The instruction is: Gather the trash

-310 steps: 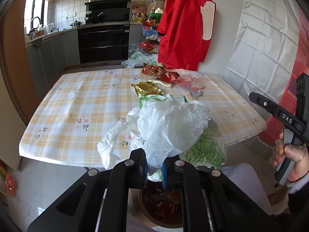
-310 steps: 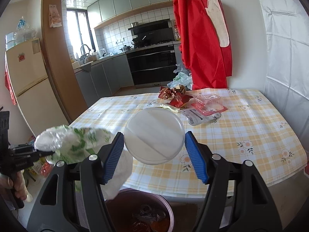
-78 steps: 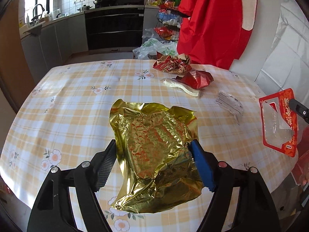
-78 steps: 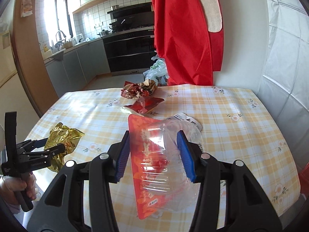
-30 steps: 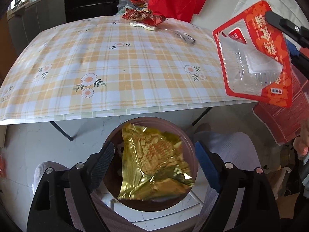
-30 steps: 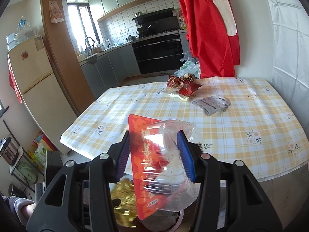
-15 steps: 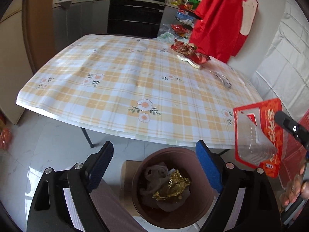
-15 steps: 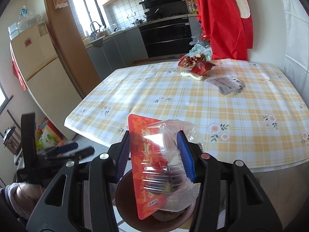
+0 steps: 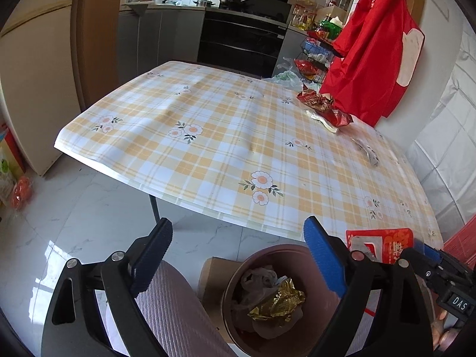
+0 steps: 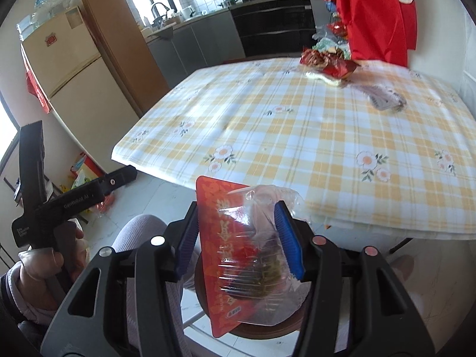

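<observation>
My left gripper hangs over the floor just in front of the table edge; its jaws are opening and nothing is between them. Below it stands a brown bin holding a golden wrapper and a crumpled white bag. My right gripper grips a red-and-clear package right over the bin's rim; its jaws are opening while the pads still touch the package. At the table's far side lie crumpled red wrappers and a flat clear packet.
A yellow checked tablecloth covers the table. A person's knee in grey trousers is left of the bin, with cardboard behind it. A red garment hangs at the back right. A fridge stands at the left.
The golden wrapper left my left gripper and fell into the bin. That gripper then lifted and turned up toward the table. My right gripper came down over the bin with the package.
</observation>
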A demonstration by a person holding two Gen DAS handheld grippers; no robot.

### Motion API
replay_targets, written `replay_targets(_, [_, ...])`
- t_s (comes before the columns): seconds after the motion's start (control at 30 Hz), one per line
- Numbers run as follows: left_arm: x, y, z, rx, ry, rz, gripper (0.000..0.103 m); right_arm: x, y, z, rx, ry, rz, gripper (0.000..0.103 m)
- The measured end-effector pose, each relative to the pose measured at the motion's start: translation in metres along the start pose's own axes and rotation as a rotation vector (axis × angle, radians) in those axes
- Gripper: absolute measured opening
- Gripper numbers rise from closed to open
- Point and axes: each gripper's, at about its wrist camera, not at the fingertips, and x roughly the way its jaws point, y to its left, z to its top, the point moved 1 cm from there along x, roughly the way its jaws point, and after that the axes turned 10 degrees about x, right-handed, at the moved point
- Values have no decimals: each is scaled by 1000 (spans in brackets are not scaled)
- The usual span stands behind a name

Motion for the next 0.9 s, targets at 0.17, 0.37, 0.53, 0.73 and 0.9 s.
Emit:
replay_targets(0.17, [1, 1, -1, 2, 4, -4, 88, 11, -2, -6, 24, 48, 2, 60])
replay_targets(0.37, [3, -3, -4, 15, 13, -6, 88, 7, -7, -2, 40, 15, -22, 62])
replay_targets(0.53, [6, -7, -5, 25, 18, -7, 88, 2, -15, 0, 55, -22, -58, 67])
replay_targets(0.73, [11, -13, -9, 40, 30, -9, 88, 5, -23, -2, 76, -24, -74, 68])
replay_targets(0.9, [16, -16, -11, 50, 39, -7, 88, 8, -30, -4, 91, -21, -77, 68])
